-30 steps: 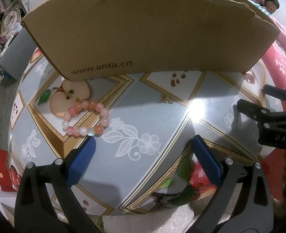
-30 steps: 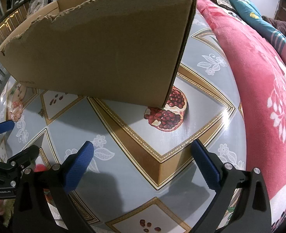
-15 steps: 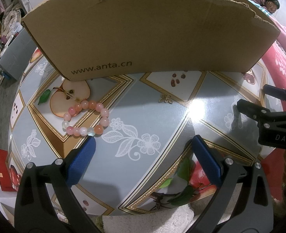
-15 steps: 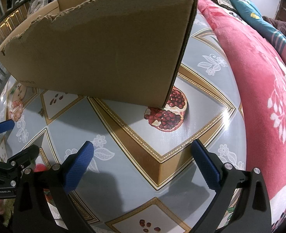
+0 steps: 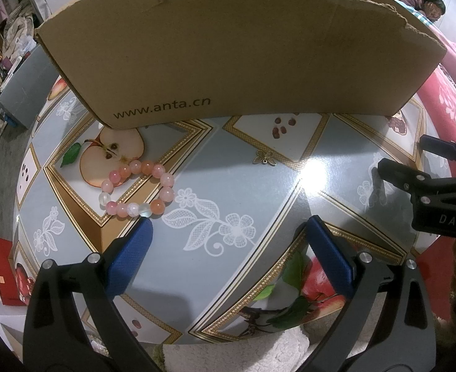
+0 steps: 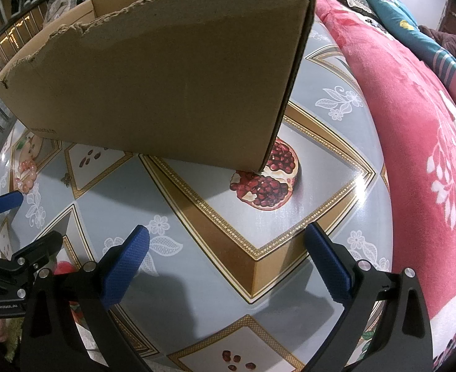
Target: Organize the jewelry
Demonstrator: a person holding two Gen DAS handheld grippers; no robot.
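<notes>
Pink bracelet point(image 5: 138, 189) lies untouched beside the cardboard box point(image 5: 228, 49). Both the left gripper point(image 5: 228, 241) and right gripper point(image 6: 226, 249) are spread wide and empty. Judged step: approach; the next move calls for closing the left gripper on the beads.

Bright overhead light throws glare on the glossy tablecloth point(image 5: 313, 170); sharp focus, strong fisheye bending and dark corners.

Bead bracelet point(image 5: 139, 189) on tablecloth point(image 5: 243, 192), butterfly charm point(image 5: 265, 158) near cardboard box point(image 5: 228, 49), left gripper point(image 5: 228, 232) jaws apart

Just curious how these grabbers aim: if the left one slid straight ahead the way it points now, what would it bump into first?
Probably the cardboard box. The open left gripper points over bare tablecloth; the bead bracelet lies left of that line, the small butterfly charm slightly right. Depth is uncertain.
</notes>
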